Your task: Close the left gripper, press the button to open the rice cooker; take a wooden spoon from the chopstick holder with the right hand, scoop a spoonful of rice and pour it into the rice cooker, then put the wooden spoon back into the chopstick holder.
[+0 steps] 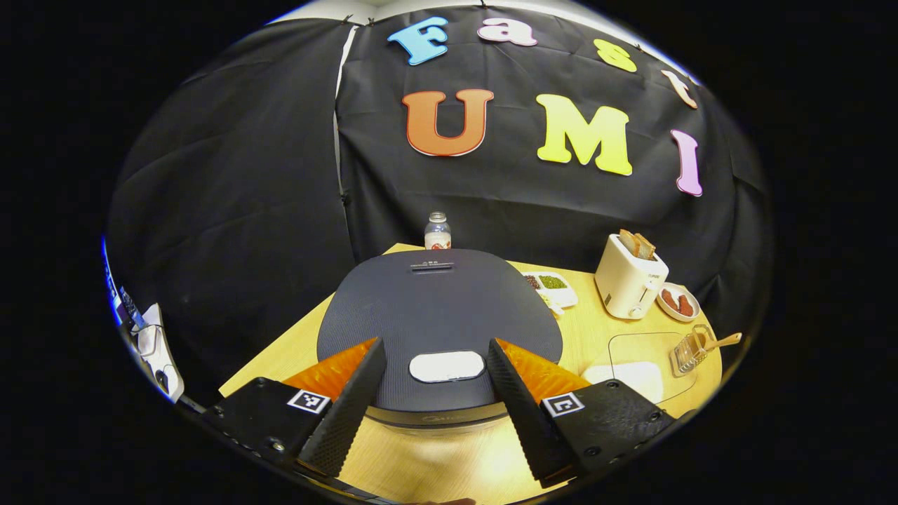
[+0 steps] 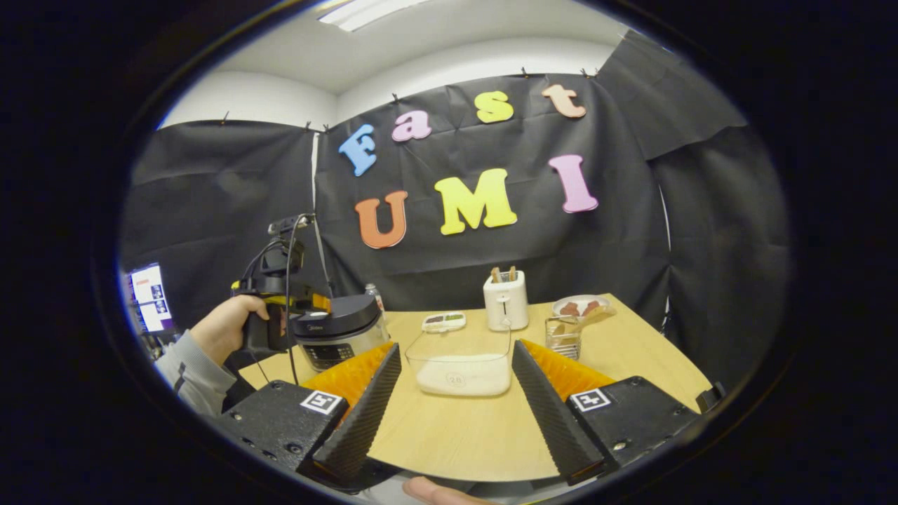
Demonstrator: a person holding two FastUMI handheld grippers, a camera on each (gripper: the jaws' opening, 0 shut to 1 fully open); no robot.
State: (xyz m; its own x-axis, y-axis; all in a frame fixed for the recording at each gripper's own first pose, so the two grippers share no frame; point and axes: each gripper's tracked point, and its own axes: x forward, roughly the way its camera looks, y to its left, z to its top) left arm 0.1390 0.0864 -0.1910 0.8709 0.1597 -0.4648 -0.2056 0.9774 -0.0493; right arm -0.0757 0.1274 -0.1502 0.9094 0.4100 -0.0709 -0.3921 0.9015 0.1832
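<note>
The left hand-held gripper (image 1: 436, 393) is held spread above the rice cooker (image 1: 438, 308), its white button (image 1: 447, 366) between the fingers. The right hand-held gripper (image 2: 454, 403) is likewise spread. The wooden spoon (image 1: 722, 342), judged light and stiff, is best pinched by its handle in the chopstick holder (image 2: 563, 337), far right on the bench (image 2: 456, 435).

- We see the rice cooker (image 1: 438, 330), lid down, blocking the table's (image 2: 456, 435) left side, with the left gripper (image 2: 270, 308) held against it
- Bare wood lies open between our right gripper (image 2: 456, 379) and the clear rice container (image 2: 463, 365)
- Beyond it, the toaster (image 2: 506, 301), chopstick holder (image 2: 563, 335) and plate (image 2: 579, 307) crowd the far right, narrow gaps between them
</note>
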